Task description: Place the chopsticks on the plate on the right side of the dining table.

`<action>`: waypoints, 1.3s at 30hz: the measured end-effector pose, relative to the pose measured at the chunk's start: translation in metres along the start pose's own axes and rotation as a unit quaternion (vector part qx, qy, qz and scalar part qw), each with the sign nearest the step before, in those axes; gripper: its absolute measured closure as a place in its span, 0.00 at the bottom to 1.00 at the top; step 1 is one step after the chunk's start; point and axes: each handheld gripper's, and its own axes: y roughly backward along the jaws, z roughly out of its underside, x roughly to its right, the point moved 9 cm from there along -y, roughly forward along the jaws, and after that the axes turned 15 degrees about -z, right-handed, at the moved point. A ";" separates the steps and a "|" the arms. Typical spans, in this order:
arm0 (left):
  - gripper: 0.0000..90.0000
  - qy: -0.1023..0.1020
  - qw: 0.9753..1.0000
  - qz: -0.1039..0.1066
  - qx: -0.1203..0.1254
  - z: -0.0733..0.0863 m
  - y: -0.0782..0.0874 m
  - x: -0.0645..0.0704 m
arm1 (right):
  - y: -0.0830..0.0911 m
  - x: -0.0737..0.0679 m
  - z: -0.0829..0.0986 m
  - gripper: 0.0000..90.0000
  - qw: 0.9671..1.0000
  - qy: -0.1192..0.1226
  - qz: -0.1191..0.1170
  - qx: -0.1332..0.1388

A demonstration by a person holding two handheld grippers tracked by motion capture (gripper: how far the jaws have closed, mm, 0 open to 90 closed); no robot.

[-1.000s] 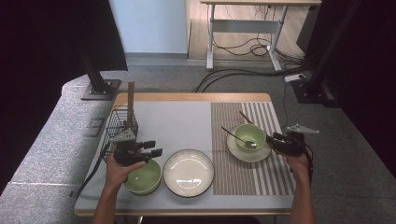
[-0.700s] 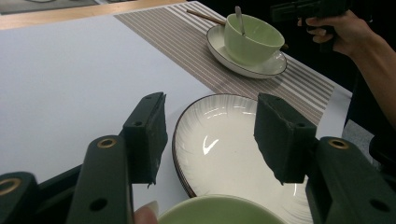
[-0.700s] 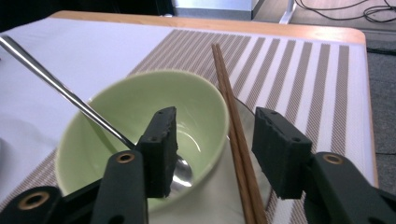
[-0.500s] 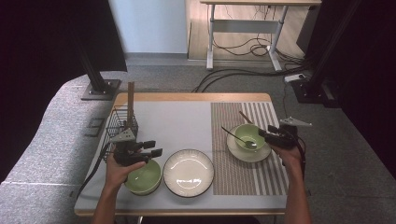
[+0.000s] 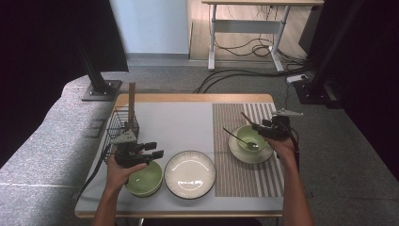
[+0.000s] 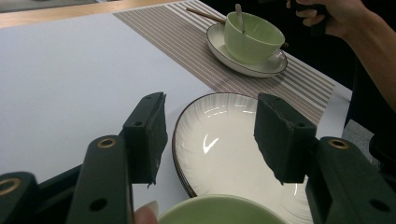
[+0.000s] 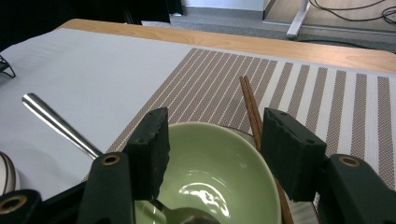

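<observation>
My left gripper (image 5: 156, 149) (image 6: 210, 133) is open, held just above the far rim of a green bowl (image 5: 143, 179) (image 6: 219, 214) at the front left. Past its jaws lies a white ribbed plate (image 5: 189, 173) (image 6: 224, 154). My right gripper (image 5: 258, 130) (image 7: 215, 147) is open too, its jaws hanging over a second green bowl (image 5: 249, 140) (image 7: 219, 172) that sits on a saucer (image 5: 249, 154) (image 6: 266, 67). A metal spoon (image 5: 236, 137) (image 7: 56, 122) rests in that bowl, handle out to the left. Brown chopsticks (image 5: 245, 117) (image 7: 252, 109) lie behind it.
A brown-striped placemat (image 5: 240, 174) (image 7: 219, 79) covers the right part of the white tabletop (image 5: 179, 127). A black wire basket (image 5: 121, 125) with a wooden stick stands at the left edge, just behind my left gripper.
My right gripper has moved in to the left and now hangs over the bowl on the saucer. The left gripper and its bowl have stayed put.
</observation>
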 end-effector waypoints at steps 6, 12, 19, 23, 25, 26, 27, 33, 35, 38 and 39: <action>0.49 0.000 1.000 -0.001 0.000 0.000 0.000 0.000 | -0.009 0.001 -0.006 0.47 1.000 -0.003 -0.002 0.000; 0.49 0.000 1.000 -0.001 0.000 0.000 0.000 0.000 | -0.018 0.001 -0.011 0.47 1.000 -0.006 -0.002 -0.004; 0.49 0.000 1.000 -0.002 0.000 0.000 0.001 0.000 | -0.029 -0.002 -0.019 0.47 1.000 -0.003 -0.004 -0.010; 0.49 -0.001 1.000 -0.001 0.000 0.001 0.002 0.000 | -0.036 -0.002 -0.024 0.47 1.000 -0.002 -0.004 -0.014; 0.49 -0.001 1.000 -0.002 0.000 0.001 0.002 0.000 | -0.040 -0.002 -0.026 0.47 1.000 -0.002 -0.005 -0.017; 0.49 -0.001 1.000 -0.002 0.000 0.001 0.002 0.000 | -0.042 -0.002 -0.027 0.47 1.000 -0.003 -0.005 -0.017; 0.49 -0.001 1.000 -0.002 0.000 0.001 0.002 0.000 | -0.043 -0.002 -0.028 0.47 1.000 -0.003 -0.006 -0.019; 0.49 -0.002 1.000 -0.002 -0.002 0.002 0.001 0.001 | -0.055 0.002 -0.029 0.47 1.000 -0.012 -0.005 -0.027; 0.49 -0.003 1.000 -0.002 -0.003 0.002 0.001 0.001 | -0.057 0.003 -0.029 0.47 0.999 -0.014 -0.005 -0.029; 0.49 -0.003 1.000 -0.002 -0.002 0.002 0.002 0.001 | -0.061 0.005 -0.030 0.47 0.999 -0.018 -0.006 -0.032; 0.49 -0.003 1.000 -0.002 -0.002 0.002 0.002 0.001 | -0.063 0.006 -0.030 0.47 0.999 -0.018 -0.005 -0.033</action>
